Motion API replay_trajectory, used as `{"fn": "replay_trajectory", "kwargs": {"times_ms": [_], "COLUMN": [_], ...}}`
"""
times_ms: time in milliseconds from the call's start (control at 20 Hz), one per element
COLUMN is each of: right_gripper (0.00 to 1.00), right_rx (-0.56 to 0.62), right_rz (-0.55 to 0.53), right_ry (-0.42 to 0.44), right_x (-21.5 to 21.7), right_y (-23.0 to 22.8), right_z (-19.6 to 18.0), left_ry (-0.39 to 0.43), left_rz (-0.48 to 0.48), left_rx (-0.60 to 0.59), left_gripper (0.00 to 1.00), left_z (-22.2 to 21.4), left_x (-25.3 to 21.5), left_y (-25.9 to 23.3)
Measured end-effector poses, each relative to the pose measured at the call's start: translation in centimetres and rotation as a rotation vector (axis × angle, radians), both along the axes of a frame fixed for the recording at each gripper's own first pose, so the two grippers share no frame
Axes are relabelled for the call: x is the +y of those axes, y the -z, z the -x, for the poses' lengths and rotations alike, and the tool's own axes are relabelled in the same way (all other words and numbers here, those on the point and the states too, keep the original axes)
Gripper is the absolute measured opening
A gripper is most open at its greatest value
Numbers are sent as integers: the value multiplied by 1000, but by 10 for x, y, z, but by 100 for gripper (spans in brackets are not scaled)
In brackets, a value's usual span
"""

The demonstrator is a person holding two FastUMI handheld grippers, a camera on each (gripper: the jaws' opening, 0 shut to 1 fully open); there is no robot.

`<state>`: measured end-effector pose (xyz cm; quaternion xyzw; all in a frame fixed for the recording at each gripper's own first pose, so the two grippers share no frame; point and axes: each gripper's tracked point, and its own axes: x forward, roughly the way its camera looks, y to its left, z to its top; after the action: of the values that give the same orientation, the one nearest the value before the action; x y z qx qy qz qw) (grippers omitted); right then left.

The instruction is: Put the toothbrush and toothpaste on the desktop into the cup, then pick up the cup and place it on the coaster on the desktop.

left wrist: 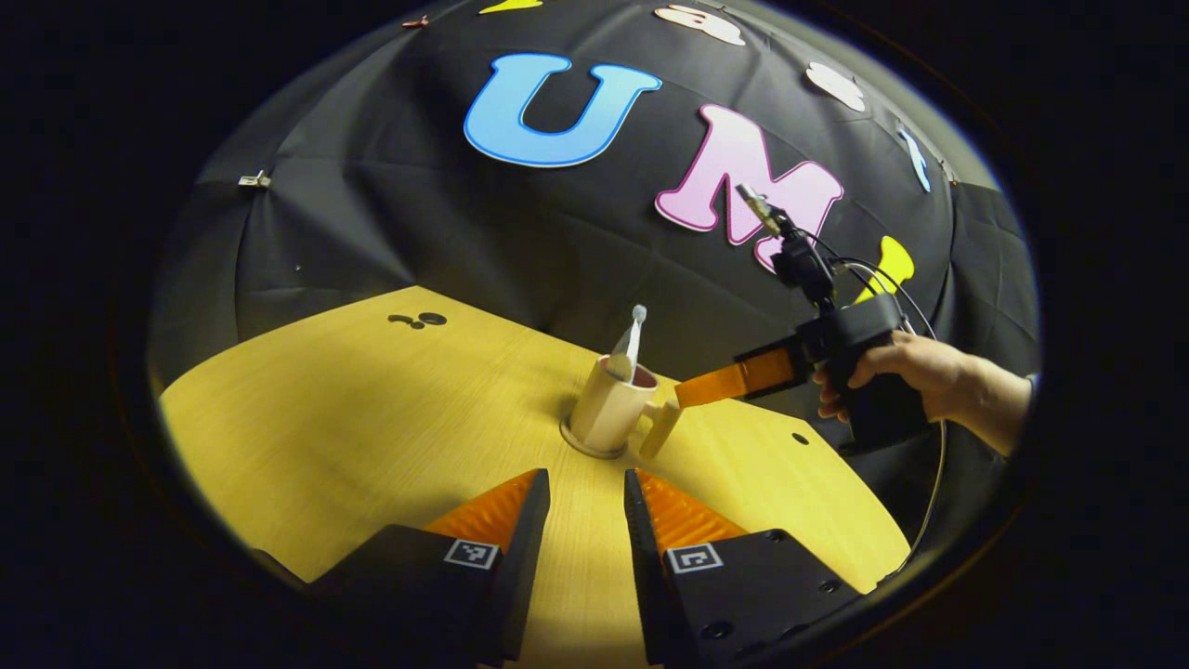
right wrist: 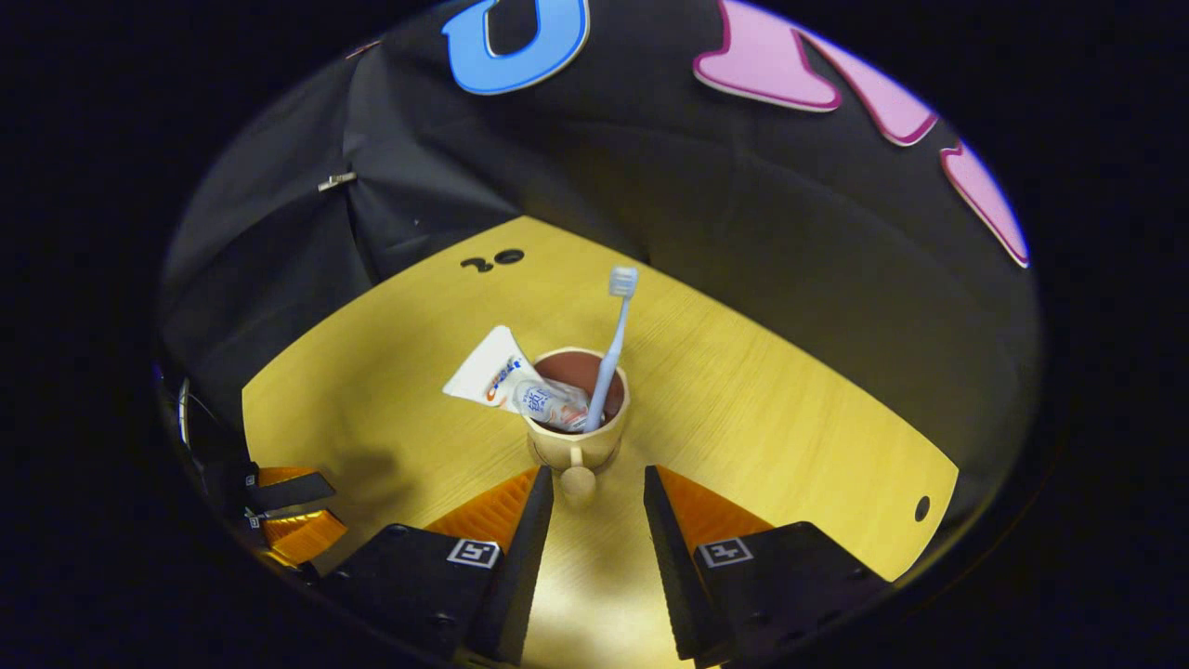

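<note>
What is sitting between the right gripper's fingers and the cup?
Nothing but bare desktop: in the right gripper view the open right gripper faces the cup, whose handle points into the gap.

Coaster [left wrist: 587,444] mostly hidden under cup [left wrist: 608,404].

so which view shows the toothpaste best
The right gripper view: it looks down into the cup, so the toothpaste shows leaning out over the rim beside the toothbrush. In the left gripper view the cup is seen side-on and only a sliver of the tube rises above the rim.
</note>
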<state>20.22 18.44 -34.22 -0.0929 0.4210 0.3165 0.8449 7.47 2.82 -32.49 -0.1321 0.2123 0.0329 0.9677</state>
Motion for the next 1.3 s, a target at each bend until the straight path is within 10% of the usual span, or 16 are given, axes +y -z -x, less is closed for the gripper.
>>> {"fn": "replay_trajectory", "kwargs": {"times_ms": [450, 900, 1300], "right_gripper": [64, 72, 75], "right_rx": [-197, -366, -432], "right_rz": [-268, -297, -325], "right_ry": [123, 235, 271], "right_x": [-11, -71, -98], "right_y": [-160, -247, -267], "right_z": [63, 117, 147], "left_ry": [96, 244, 331], "left_rz": [22, -57, -183], "left_rx": [-51, -79, -129], "left_gripper": [51, 51, 78], "left_z": [7, 37, 43], "left_x": [-46, -95, -117], "left_y": [-124, -193, -226]}}
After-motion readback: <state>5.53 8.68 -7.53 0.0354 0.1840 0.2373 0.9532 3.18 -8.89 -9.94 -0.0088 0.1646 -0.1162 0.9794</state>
